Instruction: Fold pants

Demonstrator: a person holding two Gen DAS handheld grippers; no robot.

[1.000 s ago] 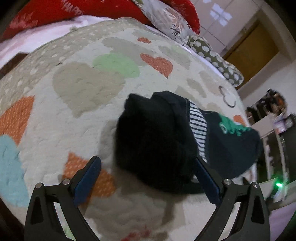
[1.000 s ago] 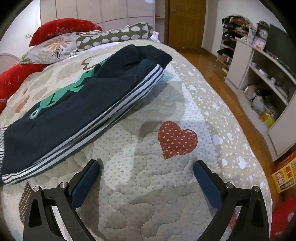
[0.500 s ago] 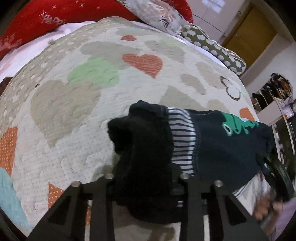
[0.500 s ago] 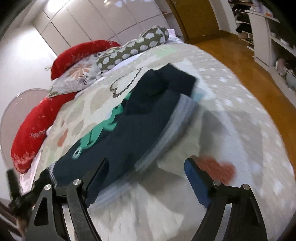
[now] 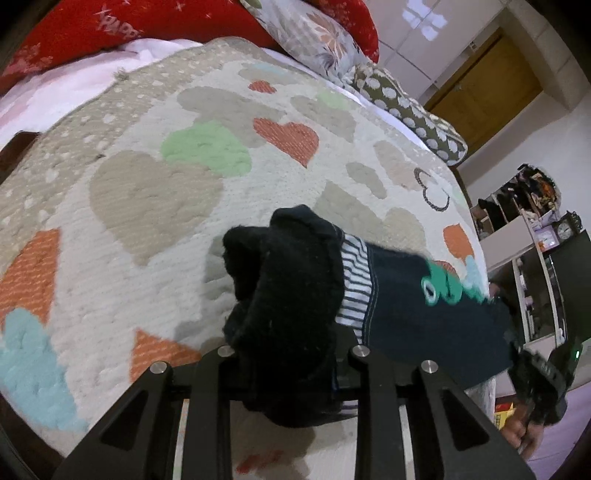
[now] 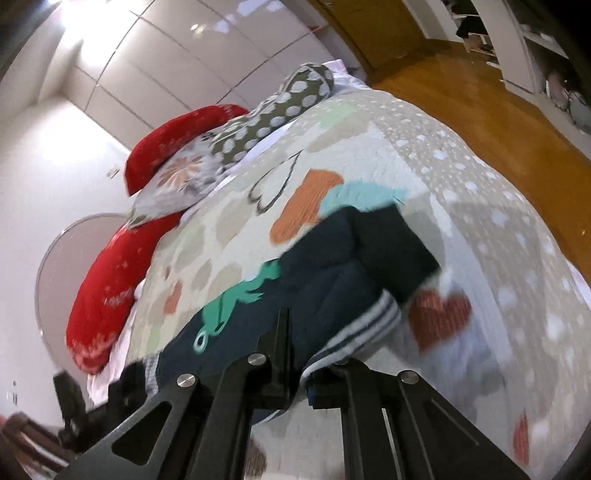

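Dark navy pants (image 5: 424, 314) with white side stripes and a green print lie on the heart-patterned quilt (image 5: 155, 192). My left gripper (image 5: 291, 373) is shut on the black waistband end (image 5: 288, 288), which bunches up between the fingers. In the right wrist view the pants (image 6: 332, 280) run away from me. My right gripper (image 6: 299, 373) is shut on their striped side edge (image 6: 354, 328), lifted a little off the quilt (image 6: 480, 206). The right gripper also shows at the lower right edge of the left wrist view (image 5: 539, 376).
Red pillows (image 6: 107, 288), a floral pillow (image 5: 306, 33) and a spotted bolster (image 6: 280, 114) lie at the bed's head. Wooden floor (image 6: 491, 107) and white shelves (image 5: 532, 266) lie beyond the bed's right side. A brown door (image 5: 484, 99) is at the back.
Both grippers have gone from open to shut on the pants: the left on the waistband, the right on the striped edge. The right gripper swung in toward the pants and tilted upward.
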